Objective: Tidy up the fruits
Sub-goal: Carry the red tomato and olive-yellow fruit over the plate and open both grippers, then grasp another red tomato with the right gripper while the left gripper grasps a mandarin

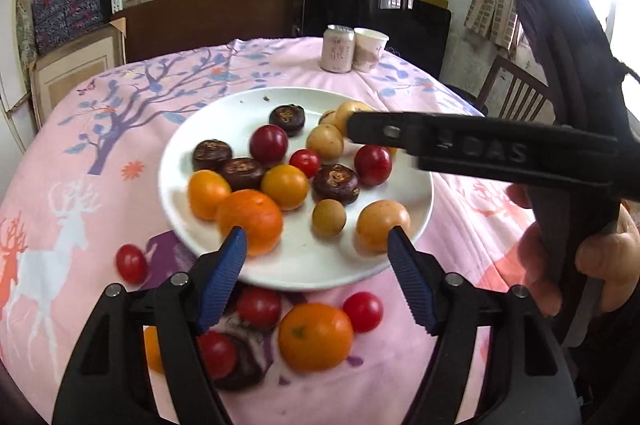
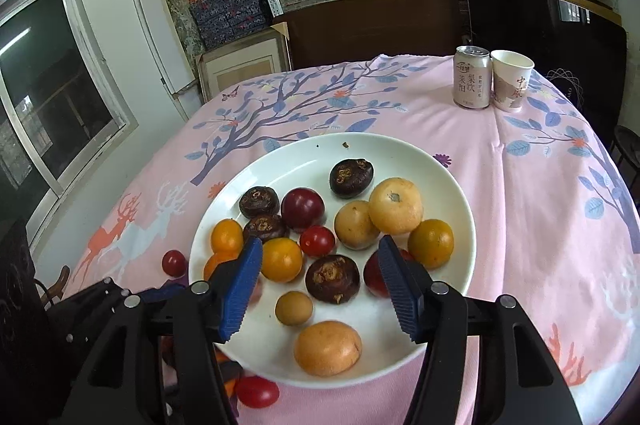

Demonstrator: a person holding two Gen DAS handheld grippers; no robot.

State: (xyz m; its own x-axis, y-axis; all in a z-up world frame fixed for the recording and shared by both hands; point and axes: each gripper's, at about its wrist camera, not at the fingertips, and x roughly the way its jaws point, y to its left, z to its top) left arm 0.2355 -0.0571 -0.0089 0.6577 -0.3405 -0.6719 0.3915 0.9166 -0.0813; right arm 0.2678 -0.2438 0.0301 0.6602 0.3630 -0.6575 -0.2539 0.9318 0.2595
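Observation:
A white plate (image 1: 200,225) (image 2: 448,177) on the pink cloth holds several fruits: oranges, red plums, cherry tomatoes, tan round fruits and dark water chestnuts. My left gripper (image 1: 316,237) is open and empty over the plate's near rim. Below it on the cloth lie an orange (image 1: 316,337) and several cherry tomatoes, one of them (image 1: 131,263) left of the plate. My right gripper (image 2: 318,249) is open and empty above the plate, with a water chestnut (image 2: 332,279) between its fingers. Its side reaches over the plate's right part in the left wrist view (image 1: 352,129).
A drink can (image 1: 338,49) (image 2: 472,77) and a paper cup (image 1: 370,49) (image 2: 511,79) stand at the table's far edge. A dark chair back and shelves of stacked boxes are behind the table. A wooden chair (image 1: 516,89) stands at the right.

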